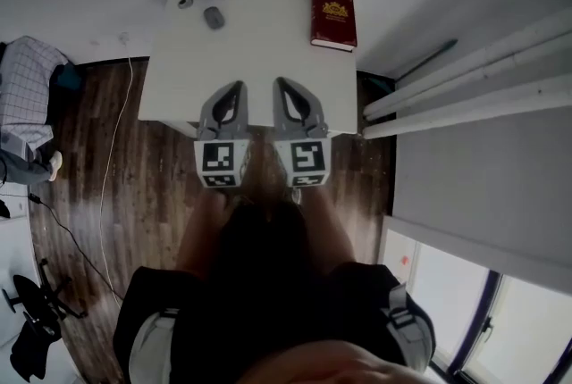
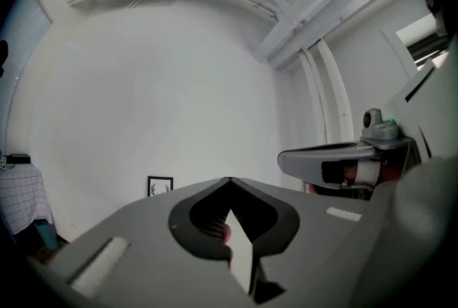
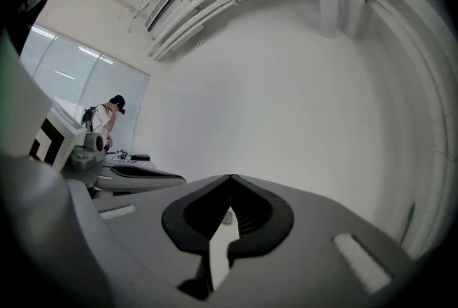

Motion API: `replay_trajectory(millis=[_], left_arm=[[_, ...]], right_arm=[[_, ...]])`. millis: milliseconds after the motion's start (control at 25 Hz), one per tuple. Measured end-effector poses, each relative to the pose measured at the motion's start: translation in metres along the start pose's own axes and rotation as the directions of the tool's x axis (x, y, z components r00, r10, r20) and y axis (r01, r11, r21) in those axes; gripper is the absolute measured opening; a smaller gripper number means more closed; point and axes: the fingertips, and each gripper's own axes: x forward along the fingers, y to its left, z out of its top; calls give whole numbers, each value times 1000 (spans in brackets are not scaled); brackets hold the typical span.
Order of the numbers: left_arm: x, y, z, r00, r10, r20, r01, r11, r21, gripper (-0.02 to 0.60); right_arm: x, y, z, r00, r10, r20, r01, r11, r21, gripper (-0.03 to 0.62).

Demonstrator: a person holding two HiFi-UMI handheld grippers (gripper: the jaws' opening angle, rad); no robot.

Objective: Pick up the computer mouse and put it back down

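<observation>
Mouse (image 1: 213,17) sits on the far left part of the white worktop (image 1: 259,52), ahead and to the left of both tongs and well apart from them. Left tongs (image 1: 239,87) are nearer than right tongs (image 1: 280,82); both hang over the near edge, pointing level at the wall. Both are closed tip to tip, nothing held. Mouse's long axis seems to run roughly away from the person, too small to be sure. Small round thing (image 1: 185,2) near the mouse, red book (image 1: 333,19) far right. No containers in sight. Likely the left tongs go, opening first
</observation>
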Motion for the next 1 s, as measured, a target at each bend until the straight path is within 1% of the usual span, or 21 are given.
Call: replay_trajectory(millis=[280,400,600,800,1000], left_arm=[[7,-42,32,998,-9,61,8,1000,20,0],[8,-60,42,996,-9,94,5,999,42,0],[9,-86,49,997,-14,76,13,1000,20,0],[12,-103,53,996,-10,91,7,1000,30,0],[15,-113,54,996,-13,93,10,999,34,0]], right_arm=[[-25,-33,23,999,2,53,-2,1000,2,12],[-39,-47,35,997,7,82,-6,1000,-13,12],[-55,-67,45,994,-5,109,10,999,-48,11],[-65,-77,45,993,11,113,-6,999,-51,11],[-71,-87,47,992,7,123,-2,999,-45,11]])
